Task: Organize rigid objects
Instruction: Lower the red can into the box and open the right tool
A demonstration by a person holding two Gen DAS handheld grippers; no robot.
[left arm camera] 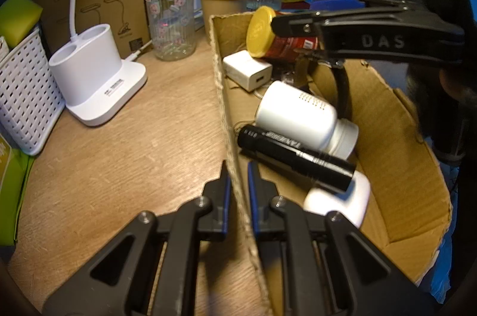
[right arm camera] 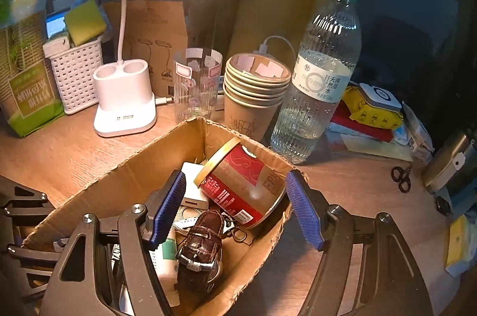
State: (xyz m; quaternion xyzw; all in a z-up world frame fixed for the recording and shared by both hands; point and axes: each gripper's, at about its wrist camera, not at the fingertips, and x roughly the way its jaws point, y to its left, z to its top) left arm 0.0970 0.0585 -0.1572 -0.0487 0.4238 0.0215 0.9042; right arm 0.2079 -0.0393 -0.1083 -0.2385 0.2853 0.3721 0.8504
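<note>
An open cardboard box stands on the wooden desk. My left gripper is shut on its near left wall, one finger inside and one outside. In the box lie a red can with a gold lid, a white charger, a white pill bottle, a black flashlight and a brown leather watch. My right gripper hangs open over the box's far end, its blue pads on either side of the red can with small gaps showing. The same gripper appears side-on in the left wrist view.
Left of the box stand a white lamp base, a white basket and a stickered glass. Behind it are stacked paper cups and a water bottle. Small scissors lie on the desk at right.
</note>
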